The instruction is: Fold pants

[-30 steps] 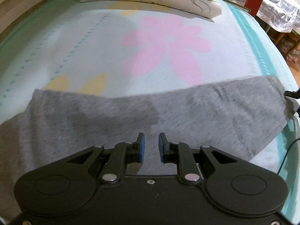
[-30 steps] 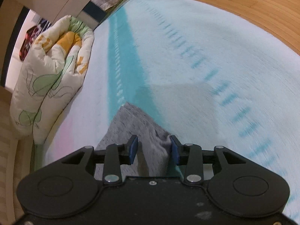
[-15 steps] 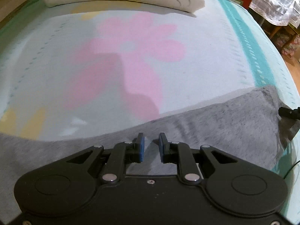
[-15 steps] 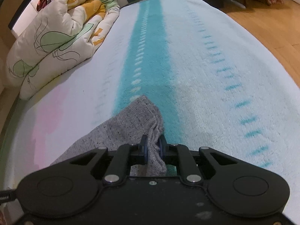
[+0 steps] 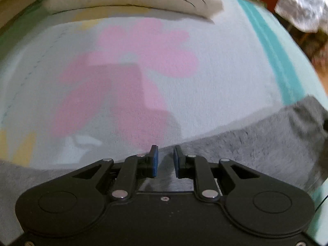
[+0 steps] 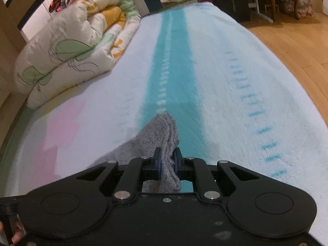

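Grey knit pants (image 5: 246,149) lie spread across the bed, running from lower left to the right edge in the left wrist view. My left gripper (image 5: 165,160) hovers at the pants' far edge, its blue pads a narrow gap apart with no cloth pinched between them. My right gripper (image 6: 167,162) is shut on a bunched corner of the pants (image 6: 162,129), which rises off the bed cover in folds between the pads. The pants' far right end (image 5: 307,110) looks lifted and blurred.
The bed cover (image 6: 225,102) is pale with a teal stripe (image 6: 170,71) and a pink flower print (image 5: 133,71). A rolled floral comforter (image 6: 71,51) lies at the bed's head. Wooden floor (image 6: 297,41) drops off on the right. A cloth-covered table (image 5: 303,6) stands beyond.
My right gripper closed on the pants' corner, rolled upright and lifted it. My left gripper slid across the pants to their far edge, then held still.
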### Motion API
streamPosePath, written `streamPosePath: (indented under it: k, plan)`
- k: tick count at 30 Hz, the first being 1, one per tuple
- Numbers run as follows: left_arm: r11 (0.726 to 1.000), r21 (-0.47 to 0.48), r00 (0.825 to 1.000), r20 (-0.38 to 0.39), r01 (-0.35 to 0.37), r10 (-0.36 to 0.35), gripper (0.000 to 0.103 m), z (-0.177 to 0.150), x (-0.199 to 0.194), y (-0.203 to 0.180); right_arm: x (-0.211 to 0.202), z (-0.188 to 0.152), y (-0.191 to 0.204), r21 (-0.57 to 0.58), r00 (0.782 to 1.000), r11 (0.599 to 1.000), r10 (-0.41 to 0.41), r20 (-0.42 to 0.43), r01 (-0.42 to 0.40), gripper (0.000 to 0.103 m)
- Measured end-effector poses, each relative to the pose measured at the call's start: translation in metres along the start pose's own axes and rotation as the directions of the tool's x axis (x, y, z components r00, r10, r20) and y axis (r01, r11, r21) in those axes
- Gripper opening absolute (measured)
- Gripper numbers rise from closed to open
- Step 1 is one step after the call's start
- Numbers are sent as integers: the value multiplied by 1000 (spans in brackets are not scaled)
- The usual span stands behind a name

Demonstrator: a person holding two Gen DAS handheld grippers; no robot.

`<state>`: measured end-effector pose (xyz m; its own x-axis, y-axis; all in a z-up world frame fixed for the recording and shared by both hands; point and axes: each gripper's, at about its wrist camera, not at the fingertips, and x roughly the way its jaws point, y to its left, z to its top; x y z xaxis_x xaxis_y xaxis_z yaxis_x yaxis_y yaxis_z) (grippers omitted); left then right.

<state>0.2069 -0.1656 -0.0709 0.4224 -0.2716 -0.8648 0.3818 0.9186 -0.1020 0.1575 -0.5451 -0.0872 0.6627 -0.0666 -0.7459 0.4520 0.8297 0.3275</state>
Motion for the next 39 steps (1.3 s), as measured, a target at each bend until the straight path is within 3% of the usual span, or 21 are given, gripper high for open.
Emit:
streamPosePath:
  k: [7, 13, 20, 26, 30, 33, 35, 39]
  plan:
    - [995, -102, 1000, -1, 3, -4, 25, -19, -45, 68, -53, 0, 71, -168, 997, 985, -12, 77, 24, 12]
    - [986, -166, 1000, 6, -25, 26, 25, -51, -81, 134, -97, -20, 166, -330, 991, 944, 55, 119, -13, 12]
    - [959, -273, 996, 26, -80, 90, 25, -83, -109, 208, -123, -95, 299, -550, 972, 821, 226, 71, -151, 12]
    - [923, -356, 987, 2, -147, 158, 25, -112, -122, 262, -91, -202, 386, -665, 955, 698, 285, -80, -264, 12]
    - [903, -393, 984, -34, -173, 173, 25, -127, -120, 282, -61, -271, 420, -710, 955, 642, 243, -172, -291, 12]
    - [899, -399, 983, -49, -182, 177, 25, -134, -120, 288, -50, -306, 431, -765, 965, 590, 206, -165, -257, 18]
    - [901, -396, 984, -54, -178, 171, 25, -134, -118, 287, -48, -314, 434, -771, 957, 569, 211, -199, -286, 26]
    - [914, -379, 990, -34, -143, 140, 26, -127, -120, 276, -60, -293, 429, -759, 939, 558, 263, -223, -336, 34]
